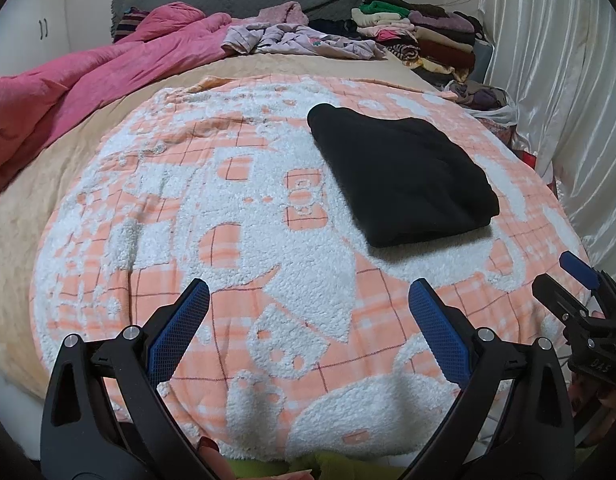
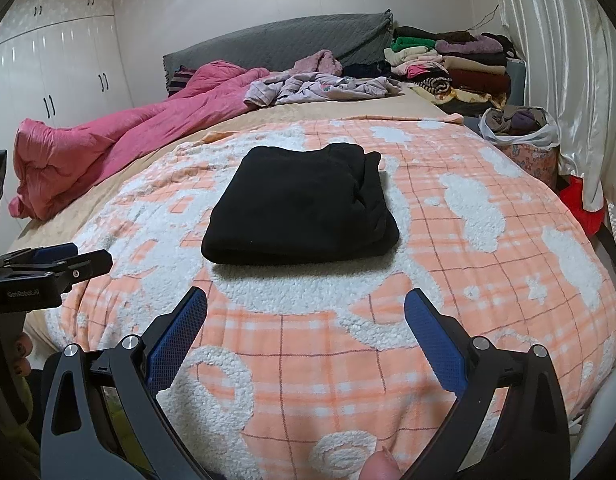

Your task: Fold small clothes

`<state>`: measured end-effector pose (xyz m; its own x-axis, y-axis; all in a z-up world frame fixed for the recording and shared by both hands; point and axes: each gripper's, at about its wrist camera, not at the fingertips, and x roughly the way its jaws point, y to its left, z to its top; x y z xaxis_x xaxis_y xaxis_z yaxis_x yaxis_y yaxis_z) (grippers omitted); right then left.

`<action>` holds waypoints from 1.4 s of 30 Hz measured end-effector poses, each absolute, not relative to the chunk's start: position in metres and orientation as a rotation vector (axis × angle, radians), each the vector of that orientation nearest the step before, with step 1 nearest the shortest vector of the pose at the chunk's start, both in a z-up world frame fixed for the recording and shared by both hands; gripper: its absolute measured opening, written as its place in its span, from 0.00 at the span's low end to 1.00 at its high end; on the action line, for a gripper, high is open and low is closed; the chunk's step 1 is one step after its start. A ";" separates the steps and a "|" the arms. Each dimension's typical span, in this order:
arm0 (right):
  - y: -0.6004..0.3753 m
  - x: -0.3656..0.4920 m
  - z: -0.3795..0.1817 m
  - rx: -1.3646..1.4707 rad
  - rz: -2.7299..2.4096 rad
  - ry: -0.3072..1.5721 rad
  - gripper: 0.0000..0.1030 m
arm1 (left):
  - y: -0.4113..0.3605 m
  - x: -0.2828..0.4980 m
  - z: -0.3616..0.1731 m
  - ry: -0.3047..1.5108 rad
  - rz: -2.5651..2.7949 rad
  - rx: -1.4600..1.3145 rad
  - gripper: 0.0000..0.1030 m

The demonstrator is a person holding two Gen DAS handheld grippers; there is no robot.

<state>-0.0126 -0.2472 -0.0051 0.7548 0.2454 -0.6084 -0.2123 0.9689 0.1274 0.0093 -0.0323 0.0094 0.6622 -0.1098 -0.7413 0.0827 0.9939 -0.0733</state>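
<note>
Both tongs point(image 1: 308, 308) point(image 2: 306, 314) spread wide, empty, short of folded black garment point(image 2: 300, 208).

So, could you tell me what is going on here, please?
A person is folding small clothes on a bed, holding a gripper in each hand. A black garment lies folded on the orange-and-white blanket. The left gripper and right gripper are both open and hold nothing, hovering near the blanket's front. More unfolded clothes wait near the headboard beside a folded stack.

blanket point(image 2: 447, 248) bare all round — only obstacle: folded black garment point(image 2: 300, 210)
</note>
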 end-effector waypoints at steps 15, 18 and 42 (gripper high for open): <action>-0.247 -0.013 -0.006 0.063 0.255 0.674 0.96 | -0.031 0.009 0.007 0.857 -0.085 -0.023 0.91; -0.248 -0.013 -0.005 0.062 0.257 0.674 0.96 | -0.030 0.010 0.007 0.859 -0.076 -0.022 0.91; -0.262 -0.012 -0.005 0.064 0.168 0.665 0.96 | -0.027 0.013 0.000 0.903 -0.084 -0.018 0.91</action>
